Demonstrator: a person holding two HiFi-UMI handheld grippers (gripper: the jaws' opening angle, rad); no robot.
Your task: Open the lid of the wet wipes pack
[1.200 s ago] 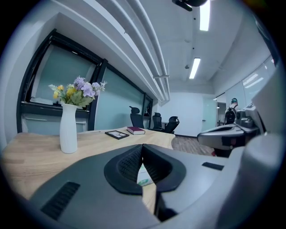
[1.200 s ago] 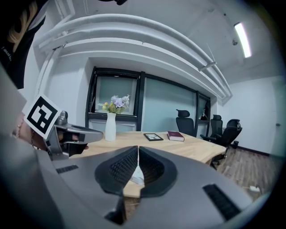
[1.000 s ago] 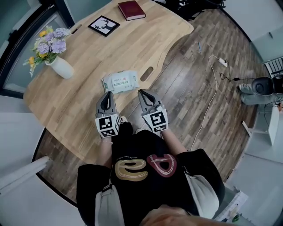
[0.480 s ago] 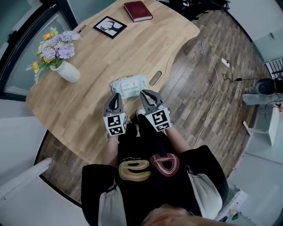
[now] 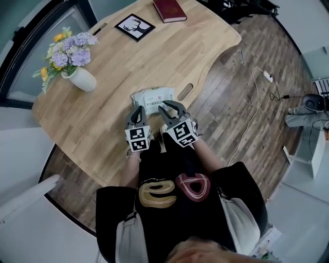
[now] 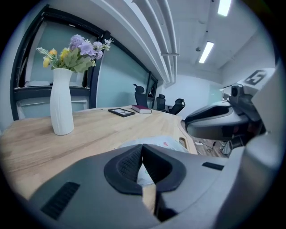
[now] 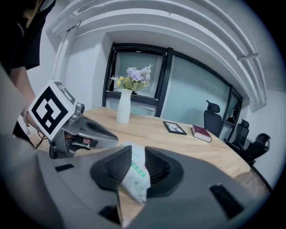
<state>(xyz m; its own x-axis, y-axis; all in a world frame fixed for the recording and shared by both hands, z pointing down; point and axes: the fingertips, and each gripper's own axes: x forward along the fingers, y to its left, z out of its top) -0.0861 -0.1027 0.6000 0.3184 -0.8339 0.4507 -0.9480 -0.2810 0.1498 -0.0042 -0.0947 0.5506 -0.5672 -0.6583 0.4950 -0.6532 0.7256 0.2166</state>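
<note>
**Right gripper pinches the wet wipes pack at the near edge; lid not open**

The right gripper (image 7: 137, 157) has its jaws drawn in to a narrow gap. One end of the wet wipes pack (image 7: 136, 178) fills that gap, with both pads against the white wrapper. The left gripper (image 6: 142, 146) has its jaws brought together so that the tips meet. Nothing sits between them, and the pack (image 6: 157, 142) shows only through the opening below the tips and just beyond them.

From above, the left gripper (image 5: 137, 112) and the right gripper (image 5: 169, 109) point side by side at the pack (image 5: 153, 97). The left one is at the pack's near left end and the right one is at its near right end. Their marker cubes sit close to the person's black top.

The pack lies flat with its label up, close to the near edge of the wooden worktop (image 5: 154, 56). An oval slot (image 5: 184, 91) cut into the right edge is just to its right. I can't see any raised lid on the pack.

Toward the left edge, well apart from the pack, a white vase (image 5: 82, 79) stands upright and holds purple and yellow flowers (image 5: 67, 51). Near the far edge lies a black picture frame (image 5: 134, 26). A dark red book (image 5: 169, 9) lies at the far right corner. A white cable (image 5: 252, 113) runs across the wood floor past the right edge.
</note>
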